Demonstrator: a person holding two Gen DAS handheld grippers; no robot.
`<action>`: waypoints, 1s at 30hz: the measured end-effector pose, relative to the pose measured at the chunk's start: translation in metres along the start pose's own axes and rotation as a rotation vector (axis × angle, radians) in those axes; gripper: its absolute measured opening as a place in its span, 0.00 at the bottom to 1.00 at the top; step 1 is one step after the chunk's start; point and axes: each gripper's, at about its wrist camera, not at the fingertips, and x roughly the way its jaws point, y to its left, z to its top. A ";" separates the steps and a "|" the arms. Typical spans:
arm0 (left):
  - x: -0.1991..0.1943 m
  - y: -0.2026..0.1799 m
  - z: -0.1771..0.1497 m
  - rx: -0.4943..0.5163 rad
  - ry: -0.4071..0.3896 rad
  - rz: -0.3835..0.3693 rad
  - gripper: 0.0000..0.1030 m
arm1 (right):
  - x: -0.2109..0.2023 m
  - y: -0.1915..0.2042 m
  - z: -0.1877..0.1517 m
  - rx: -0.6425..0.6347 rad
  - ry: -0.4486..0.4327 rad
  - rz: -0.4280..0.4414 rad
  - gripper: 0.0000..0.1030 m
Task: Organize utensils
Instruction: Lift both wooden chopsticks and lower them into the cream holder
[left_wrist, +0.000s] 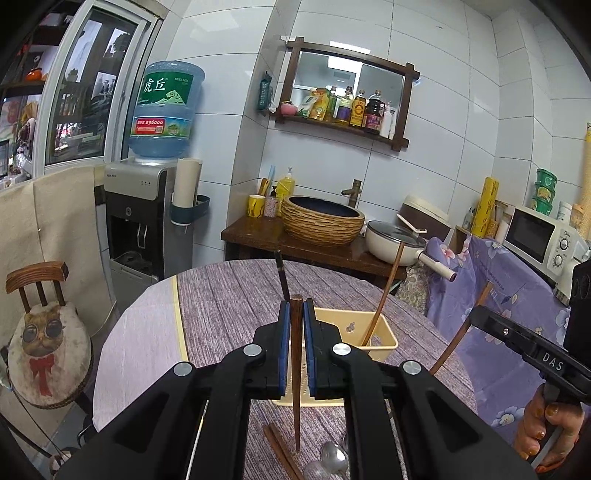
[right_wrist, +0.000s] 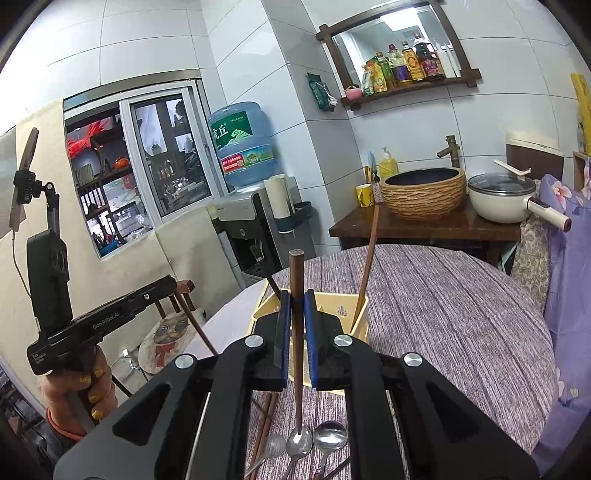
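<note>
My left gripper (left_wrist: 295, 308) is shut on a dark wooden chopstick (left_wrist: 295, 369), held upright with its tip down over the table. My right gripper (right_wrist: 296, 299) is shut on another wooden chopstick (right_wrist: 296, 354), also upright. A cream plastic utensil holder (left_wrist: 373, 338) stands just beyond the left gripper; it also shows in the right wrist view (right_wrist: 343, 314). It holds a long brown chopstick (left_wrist: 384, 295) and a dark one (left_wrist: 282, 275). More chopsticks (left_wrist: 279, 452) and metal spoons (right_wrist: 328, 437) lie on the table below the grippers.
The round table has a purple cloth (right_wrist: 461, 314). Behind it stands a wooden counter (left_wrist: 258, 236) with a woven basin (left_wrist: 321, 219) and a white pot (left_wrist: 395, 242). A water dispenser (left_wrist: 136, 221) and a chair with a cat cushion (left_wrist: 48, 332) stand left. A microwave (left_wrist: 543, 243) sits right.
</note>
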 end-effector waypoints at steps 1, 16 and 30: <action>-0.001 0.000 0.006 -0.003 0.000 -0.013 0.08 | 0.000 0.000 0.004 -0.001 0.001 0.008 0.08; -0.016 -0.015 0.112 -0.029 -0.120 -0.076 0.08 | -0.001 0.012 0.108 -0.038 -0.117 0.005 0.08; 0.062 -0.009 0.071 -0.054 -0.031 0.029 0.08 | 0.066 -0.016 0.070 -0.028 -0.043 -0.126 0.08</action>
